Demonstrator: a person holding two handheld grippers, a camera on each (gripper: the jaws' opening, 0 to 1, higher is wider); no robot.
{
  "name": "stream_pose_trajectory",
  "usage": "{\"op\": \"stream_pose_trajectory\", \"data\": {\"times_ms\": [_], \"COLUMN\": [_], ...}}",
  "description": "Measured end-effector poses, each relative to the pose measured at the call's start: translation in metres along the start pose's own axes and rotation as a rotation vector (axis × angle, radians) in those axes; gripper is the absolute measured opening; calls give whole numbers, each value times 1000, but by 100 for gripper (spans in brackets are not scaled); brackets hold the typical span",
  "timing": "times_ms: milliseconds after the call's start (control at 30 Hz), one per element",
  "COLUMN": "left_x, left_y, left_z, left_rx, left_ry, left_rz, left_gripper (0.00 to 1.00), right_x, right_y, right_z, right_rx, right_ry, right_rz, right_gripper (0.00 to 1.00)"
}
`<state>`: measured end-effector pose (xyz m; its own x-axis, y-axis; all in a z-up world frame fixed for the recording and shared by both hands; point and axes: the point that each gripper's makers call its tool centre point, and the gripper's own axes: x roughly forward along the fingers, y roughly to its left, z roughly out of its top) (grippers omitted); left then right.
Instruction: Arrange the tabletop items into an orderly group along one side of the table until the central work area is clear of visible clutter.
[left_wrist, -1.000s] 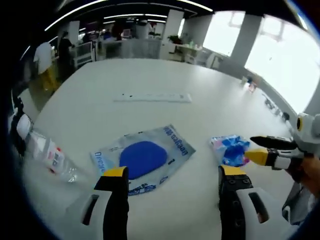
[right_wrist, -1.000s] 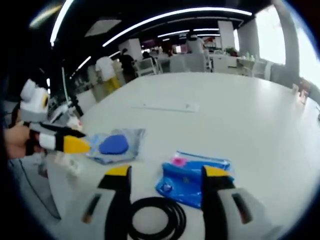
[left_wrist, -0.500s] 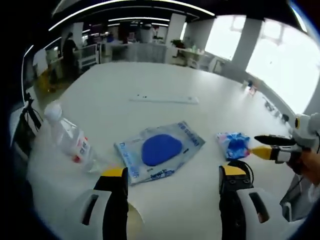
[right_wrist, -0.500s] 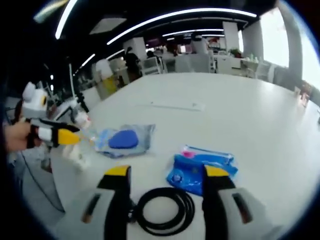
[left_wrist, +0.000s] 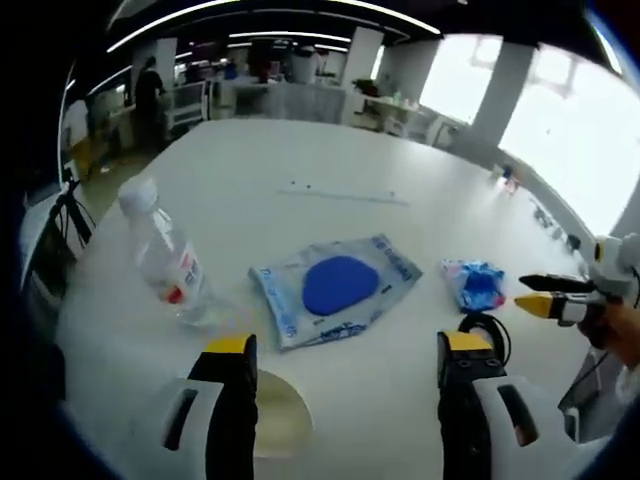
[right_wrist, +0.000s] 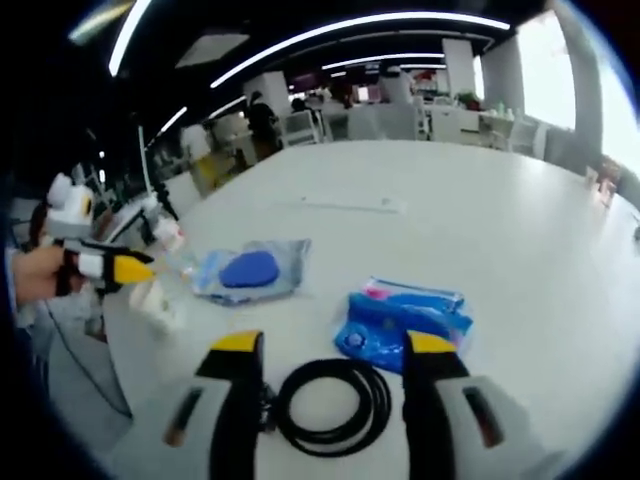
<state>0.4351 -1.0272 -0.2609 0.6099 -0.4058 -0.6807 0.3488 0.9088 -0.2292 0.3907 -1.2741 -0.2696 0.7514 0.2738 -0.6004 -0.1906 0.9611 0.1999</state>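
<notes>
table: white, items scattered mid-surface, none yet grouped along a side by the look of it.
bottle: clear, lying tilted.
pouch: flat, blue disc inside.
blue packet: near the right gripper.
cable: black coil.
left gripper: jaws wide apart, empty.
right gripper: jaws wide apart over the cable, holding nothing.

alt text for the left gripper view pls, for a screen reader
The left gripper hangs open over a white table, holding nothing. Ahead lie a clear water bottle on its side, a clear packet with a blue disc, a small blue packet and a coiled black cable. The right gripper reaches in from the right.
</notes>
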Motion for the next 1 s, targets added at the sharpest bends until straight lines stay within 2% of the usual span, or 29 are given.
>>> {"op": "stream_pose_trajectory", "data": {"times_ms": [300,500,767,1000], "left_x": [2,9,28,49], "left_y": [3,10,17,24], "left_z": [4,7,9,10], "left_rx": [-34,-48,-92,-97], "left_ry": [4,25,69,119], "left_rz": [0,3,-22,-27], "left_gripper": [68,66,64,63], "right_x": [7,22,52,76], "right_y": [4,11,21,29], "right_z": [6,15,25,30], "right_rx": [-8,-21,-56,-82], "right_ry": [7,14,38,59], "right_rz": [9,28,61,84], "right_gripper": [53,52,50,49]}}
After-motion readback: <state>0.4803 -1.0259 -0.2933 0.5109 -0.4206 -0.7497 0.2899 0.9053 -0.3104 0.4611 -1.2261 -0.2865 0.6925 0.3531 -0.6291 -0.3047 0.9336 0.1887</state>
